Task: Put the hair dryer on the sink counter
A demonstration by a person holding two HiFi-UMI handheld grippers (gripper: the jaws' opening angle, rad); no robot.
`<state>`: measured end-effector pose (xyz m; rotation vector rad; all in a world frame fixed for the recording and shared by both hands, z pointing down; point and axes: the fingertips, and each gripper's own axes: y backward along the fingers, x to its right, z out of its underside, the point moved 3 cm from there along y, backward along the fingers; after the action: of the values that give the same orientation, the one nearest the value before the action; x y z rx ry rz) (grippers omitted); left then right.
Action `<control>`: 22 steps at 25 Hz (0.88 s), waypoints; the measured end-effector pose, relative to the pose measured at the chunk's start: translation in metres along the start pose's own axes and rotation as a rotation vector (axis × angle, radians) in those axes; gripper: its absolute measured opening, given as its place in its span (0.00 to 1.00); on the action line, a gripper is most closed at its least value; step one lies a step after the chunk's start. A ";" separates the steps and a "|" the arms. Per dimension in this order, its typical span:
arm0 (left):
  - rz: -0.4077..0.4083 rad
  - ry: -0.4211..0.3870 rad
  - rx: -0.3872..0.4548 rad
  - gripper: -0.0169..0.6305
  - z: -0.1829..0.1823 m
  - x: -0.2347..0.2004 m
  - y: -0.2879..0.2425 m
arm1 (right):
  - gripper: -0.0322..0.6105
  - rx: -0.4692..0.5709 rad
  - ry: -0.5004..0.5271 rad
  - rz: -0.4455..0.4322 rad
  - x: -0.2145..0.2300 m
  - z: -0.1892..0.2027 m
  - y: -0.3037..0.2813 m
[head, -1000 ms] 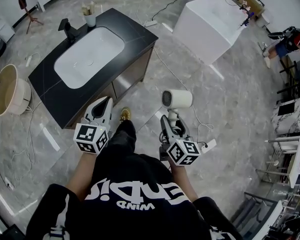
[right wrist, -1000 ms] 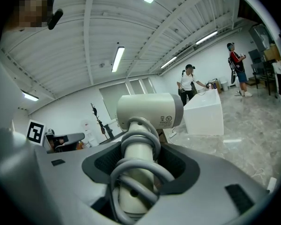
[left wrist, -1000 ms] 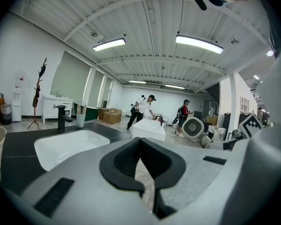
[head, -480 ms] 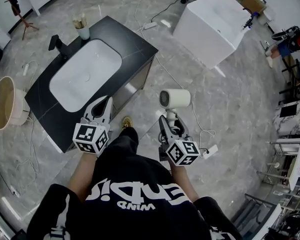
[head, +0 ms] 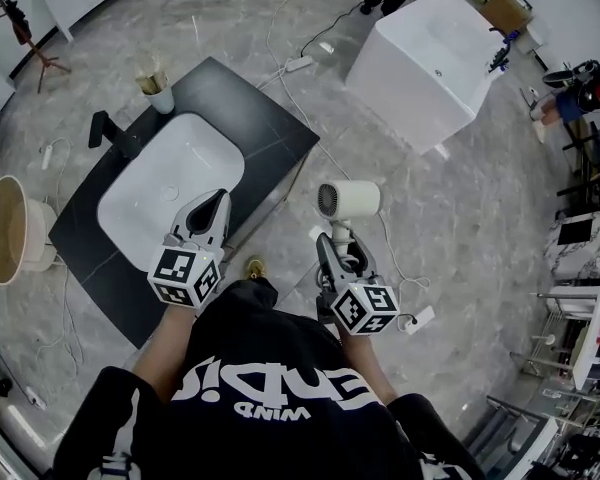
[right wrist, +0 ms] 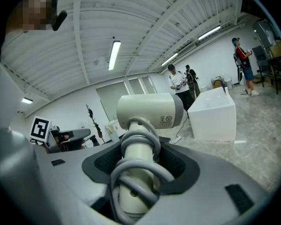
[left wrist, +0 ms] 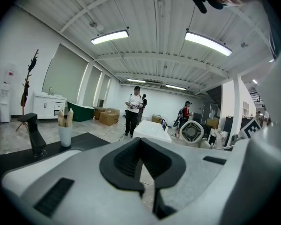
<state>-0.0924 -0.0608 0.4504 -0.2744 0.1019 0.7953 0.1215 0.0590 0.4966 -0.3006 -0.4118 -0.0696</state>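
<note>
A cream hair dryer [head: 349, 200] stands upright over the floor, right of the sink counter. My right gripper [head: 340, 250] is shut on its handle, which has the grey cord coiled round it. In the right gripper view the hair dryer [right wrist: 150, 109] rises from my right gripper [right wrist: 139, 170]. The black sink counter [head: 269, 120] holds a white basin [head: 168, 196]. My left gripper [head: 215, 211] is shut and empty, its tip over the counter's near edge by the basin. In the left gripper view my left gripper [left wrist: 142, 145] points across the counter [left wrist: 90, 138].
A black faucet [head: 113, 132] and a cup of sticks [head: 160, 94] stand at the counter's far side. A white tub [head: 430, 60] is beyond on the right, and a round basket [head: 8, 233] on the left. Cables and a plug [head: 419, 319] lie on the floor. People stand farther back.
The person has stepped closer, so the counter now lies under my left gripper's tip. The hair dryer stays held in my right gripper, a little nearer the counter.
</note>
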 end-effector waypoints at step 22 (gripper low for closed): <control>-0.065 -0.005 -0.011 0.04 -0.034 -0.051 -0.089 | 0.44 -0.043 0.084 -0.061 0.020 -0.065 -0.118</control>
<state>-0.0641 -0.1649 0.4462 -0.2846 0.0839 0.7317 0.1497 -0.0735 0.4807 -0.3265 -0.3361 -0.1505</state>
